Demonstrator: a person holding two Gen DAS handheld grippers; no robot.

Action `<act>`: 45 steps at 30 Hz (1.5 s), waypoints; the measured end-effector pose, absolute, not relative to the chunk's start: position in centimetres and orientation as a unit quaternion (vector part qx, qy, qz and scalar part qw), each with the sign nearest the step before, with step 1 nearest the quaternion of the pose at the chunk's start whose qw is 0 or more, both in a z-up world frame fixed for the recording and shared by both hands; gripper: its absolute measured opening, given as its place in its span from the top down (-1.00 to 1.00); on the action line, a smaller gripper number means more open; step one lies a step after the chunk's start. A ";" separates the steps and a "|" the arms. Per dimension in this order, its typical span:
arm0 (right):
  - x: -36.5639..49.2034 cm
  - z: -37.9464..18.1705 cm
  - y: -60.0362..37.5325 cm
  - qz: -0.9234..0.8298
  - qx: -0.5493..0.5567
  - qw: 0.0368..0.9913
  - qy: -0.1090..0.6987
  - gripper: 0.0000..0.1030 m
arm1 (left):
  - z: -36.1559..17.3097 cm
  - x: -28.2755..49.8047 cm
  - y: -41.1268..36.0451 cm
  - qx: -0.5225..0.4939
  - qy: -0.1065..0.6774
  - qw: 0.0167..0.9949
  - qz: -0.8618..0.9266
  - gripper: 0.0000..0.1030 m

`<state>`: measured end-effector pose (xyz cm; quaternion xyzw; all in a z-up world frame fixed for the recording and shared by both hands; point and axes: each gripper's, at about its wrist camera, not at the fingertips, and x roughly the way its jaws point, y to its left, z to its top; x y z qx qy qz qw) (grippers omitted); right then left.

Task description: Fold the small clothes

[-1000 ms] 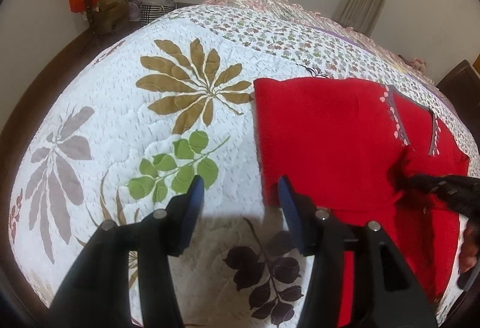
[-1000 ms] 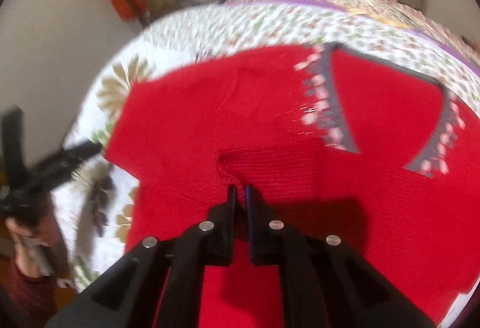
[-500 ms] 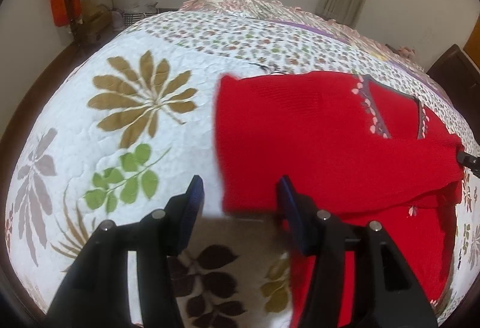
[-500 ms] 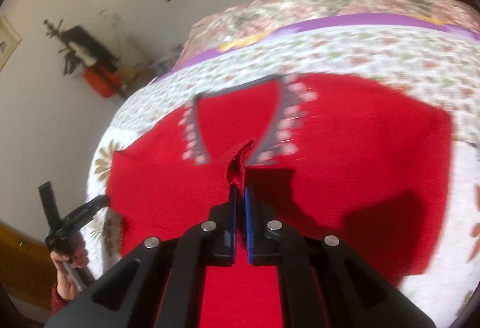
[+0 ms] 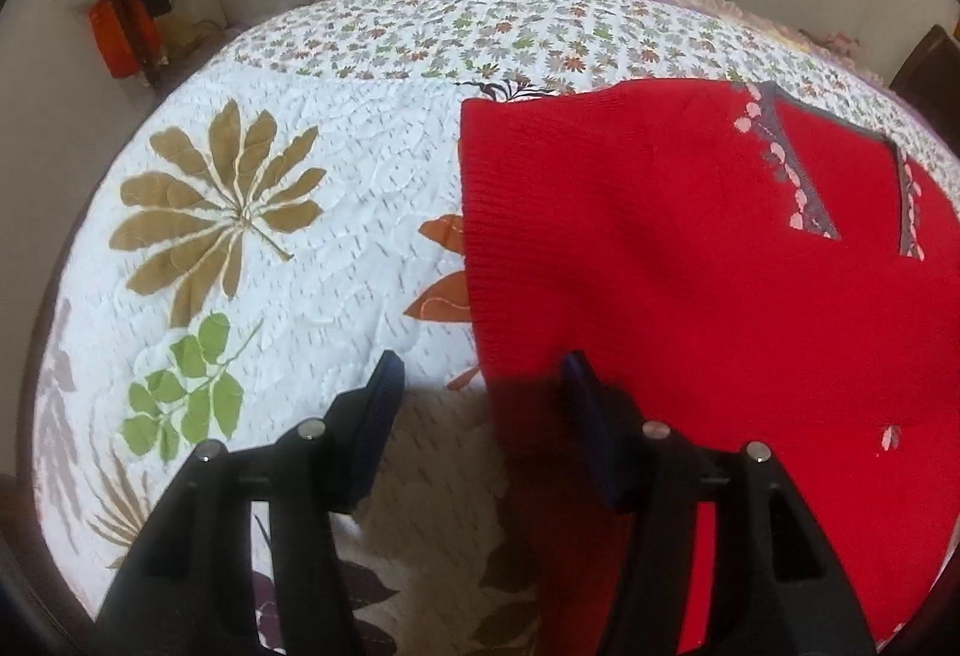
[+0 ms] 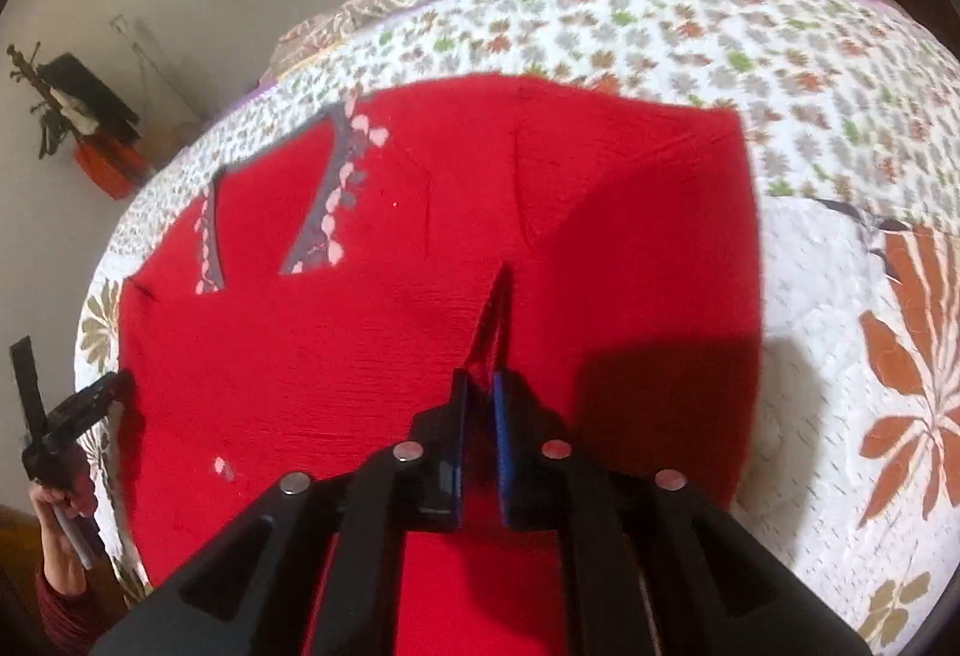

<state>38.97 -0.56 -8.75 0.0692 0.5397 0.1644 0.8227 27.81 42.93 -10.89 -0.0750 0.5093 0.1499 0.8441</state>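
Red sweater [image 5: 690, 266]: flat on floral quilt [image 5: 288, 248], right half of left-wrist frame.
Left gripper [image 5: 480, 386]: fingers spread wide, empty, over sweater's left edge.
Right gripper [image 6: 478, 386]: pinching a raised fold of sweater, frame centre.

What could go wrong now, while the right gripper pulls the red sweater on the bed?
The right gripper pinches only a thin ridge of the red sweater; the knit may slip out. The left gripper is open at the sweater's edge, holding nothing, so the whole garment may slide over the quilt instead of folding.
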 end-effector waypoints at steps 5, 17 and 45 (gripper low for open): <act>37.7 -5.4 0.1 0.179 0.054 0.850 0.493 0.71 | -7.5 27.6 40.8 -0.061 0.462 0.875 0.128 -0.17; 39.9 -11.6 1.5 0.205 0.082 0.804 0.552 0.78 | -12.8 31.2 40.1 -0.073 0.512 0.849 0.106 -0.18; 6.3 -13.6 -6.2 0.248 0.004 0.758 0.603 0.13 | -15.5 0.2 35.9 -0.090 0.578 0.811 0.023 -0.36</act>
